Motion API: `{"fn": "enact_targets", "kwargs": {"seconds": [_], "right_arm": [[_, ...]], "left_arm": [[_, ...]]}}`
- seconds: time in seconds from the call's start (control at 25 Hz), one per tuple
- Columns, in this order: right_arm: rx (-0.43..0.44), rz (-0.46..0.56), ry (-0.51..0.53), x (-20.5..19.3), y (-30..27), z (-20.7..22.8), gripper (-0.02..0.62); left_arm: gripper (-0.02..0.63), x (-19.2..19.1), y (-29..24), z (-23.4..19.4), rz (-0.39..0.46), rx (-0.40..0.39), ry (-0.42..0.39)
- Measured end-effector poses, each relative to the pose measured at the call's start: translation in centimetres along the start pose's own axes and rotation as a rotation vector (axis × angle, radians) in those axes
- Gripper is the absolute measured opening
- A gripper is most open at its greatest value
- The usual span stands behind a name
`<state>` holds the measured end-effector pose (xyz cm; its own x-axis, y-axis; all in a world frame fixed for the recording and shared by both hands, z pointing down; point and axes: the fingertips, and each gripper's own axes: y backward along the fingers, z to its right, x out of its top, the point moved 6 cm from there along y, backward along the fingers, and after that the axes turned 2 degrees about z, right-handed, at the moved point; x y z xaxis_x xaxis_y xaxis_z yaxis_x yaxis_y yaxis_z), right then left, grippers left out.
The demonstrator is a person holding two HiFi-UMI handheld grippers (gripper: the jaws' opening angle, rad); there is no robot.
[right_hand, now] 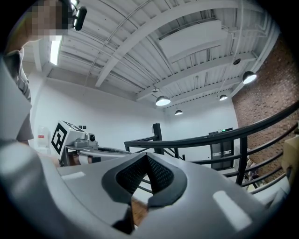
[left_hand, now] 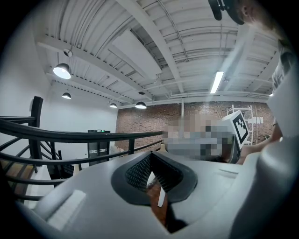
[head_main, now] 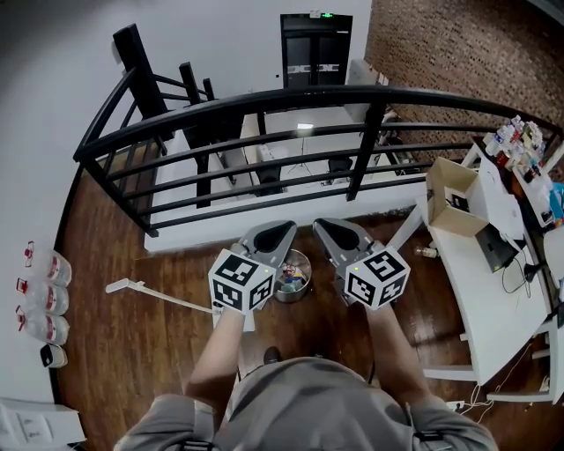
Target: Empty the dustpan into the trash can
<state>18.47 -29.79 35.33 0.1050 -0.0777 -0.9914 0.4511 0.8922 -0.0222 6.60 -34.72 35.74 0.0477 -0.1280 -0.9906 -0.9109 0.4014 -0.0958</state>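
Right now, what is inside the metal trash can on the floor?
Some mixed, colourful scraps lie inside the trash can; I cannot tell what they are. The left tool covers its left side, so that part is hidden.

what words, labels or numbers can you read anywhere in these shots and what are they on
No text reads as words in any view.
Green sign above the dark door: lit, too small to read.
Red labels on the clear bottles by the wall: too small to read.
Coloured packages at the far right: print blurred.
Marker cubes: black-and-white square patterns only, no letters.
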Motion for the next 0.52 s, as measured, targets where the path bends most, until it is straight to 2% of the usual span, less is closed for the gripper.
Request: {"fn": "enact_targets", "kwargs": {"seconds": [0.52], "right_arm": [[0.010,0.008,0.010,0.5,-0.7,0.2,0.000]], "left_arm": [[0.005,0.6,0.5,-1.2,0.021,0.031,0.018]]}}
